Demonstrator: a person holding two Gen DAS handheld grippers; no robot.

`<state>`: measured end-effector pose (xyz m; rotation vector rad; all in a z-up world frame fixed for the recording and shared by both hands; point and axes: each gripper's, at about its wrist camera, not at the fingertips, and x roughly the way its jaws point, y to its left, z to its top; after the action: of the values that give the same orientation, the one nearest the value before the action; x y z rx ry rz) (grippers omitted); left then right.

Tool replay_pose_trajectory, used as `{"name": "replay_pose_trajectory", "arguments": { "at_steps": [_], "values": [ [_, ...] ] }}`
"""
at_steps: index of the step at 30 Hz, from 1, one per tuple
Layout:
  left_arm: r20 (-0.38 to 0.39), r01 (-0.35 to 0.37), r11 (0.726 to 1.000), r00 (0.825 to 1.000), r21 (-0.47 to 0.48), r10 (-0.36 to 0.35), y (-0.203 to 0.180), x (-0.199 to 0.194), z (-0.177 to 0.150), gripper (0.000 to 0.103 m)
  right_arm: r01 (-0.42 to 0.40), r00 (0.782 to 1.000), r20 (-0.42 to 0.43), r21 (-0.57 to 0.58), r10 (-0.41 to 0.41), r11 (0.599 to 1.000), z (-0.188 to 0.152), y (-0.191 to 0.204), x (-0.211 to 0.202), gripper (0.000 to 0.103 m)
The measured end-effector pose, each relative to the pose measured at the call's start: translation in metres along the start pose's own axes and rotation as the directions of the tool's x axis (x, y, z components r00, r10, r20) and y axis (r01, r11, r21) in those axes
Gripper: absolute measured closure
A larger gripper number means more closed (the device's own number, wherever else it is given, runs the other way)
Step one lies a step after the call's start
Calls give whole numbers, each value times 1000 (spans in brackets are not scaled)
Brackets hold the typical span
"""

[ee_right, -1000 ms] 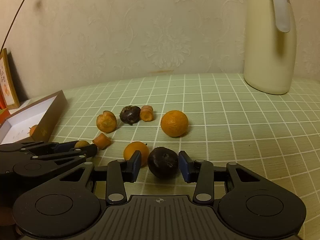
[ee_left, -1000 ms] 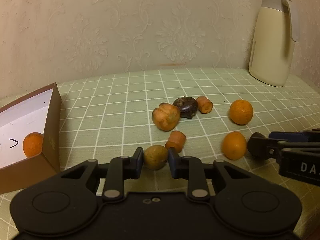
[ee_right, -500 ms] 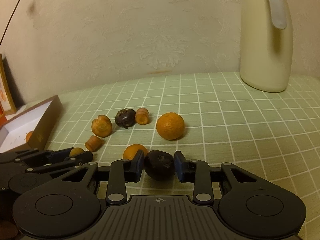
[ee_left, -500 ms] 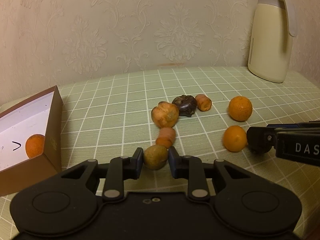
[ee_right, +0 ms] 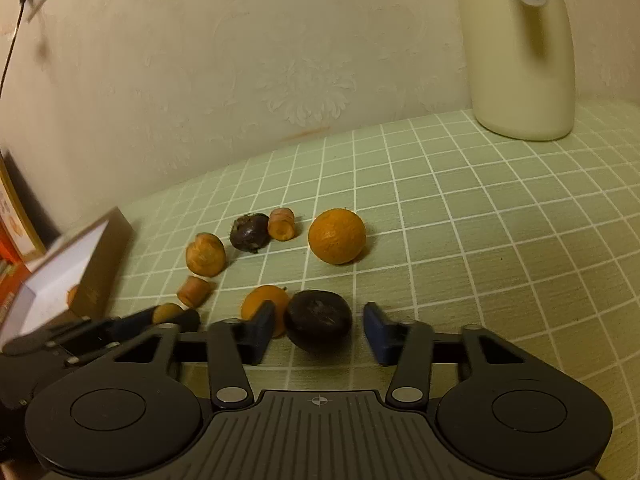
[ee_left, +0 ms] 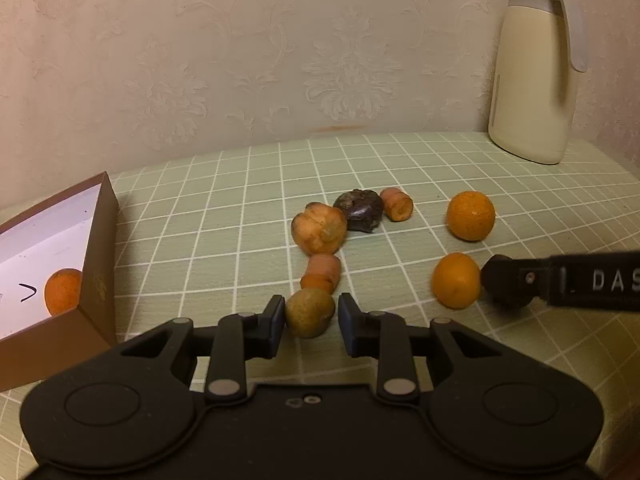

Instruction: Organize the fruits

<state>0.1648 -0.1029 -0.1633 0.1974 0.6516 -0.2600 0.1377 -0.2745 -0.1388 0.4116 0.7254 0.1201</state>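
Note:
My left gripper (ee_left: 311, 325) stands around a small greenish-yellow fruit (ee_left: 310, 312); the left finger touches it and a small gap shows at the right finger. My right gripper (ee_right: 320, 330) is open around a dark round fruit (ee_right: 318, 320) on the cloth, with a wide gap on its right. Two oranges (ee_left: 470, 215) (ee_left: 456, 280), carrot pieces (ee_left: 320, 229) (ee_left: 322, 272) (ee_left: 397, 204) and a second dark fruit (ee_left: 359, 210) lie on the green checked tablecloth (ee_left: 224, 248). An open brown box (ee_left: 98, 248) at the left holds one orange (ee_left: 62, 291).
A cream thermos jug (ee_left: 534, 72) stands at the back right by the wallpapered wall. The box's near wall is close to my left gripper. A framed picture (ee_right: 16, 216) leans at the far left in the right wrist view.
My right gripper was closed on the dark fruit and has opened; the fruit rests on the cloth. My left gripper's jaws have loosened slightly around the greenish fruit.

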Motion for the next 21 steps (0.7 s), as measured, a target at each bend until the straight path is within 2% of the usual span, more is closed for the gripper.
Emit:
{"name": "replay_pose_trajectory", "arguments": {
  "at_steps": [2,13,21],
  "values": [
    [-2,4,1000,1000,-3,-4,1,0,0,82,-5,1000,10,24,5,1000,1,-4,-3,67],
    [7,6,1000,1000,4,-6,-5,2,0,79,12,1000,-3,8,-12,1000,0,0,7,66],
    [13,15,1000,1000,-21,-14,-3,0,-2,78,68,998,8,-112,-68,991,-6,16,8,66]
  ]
}}
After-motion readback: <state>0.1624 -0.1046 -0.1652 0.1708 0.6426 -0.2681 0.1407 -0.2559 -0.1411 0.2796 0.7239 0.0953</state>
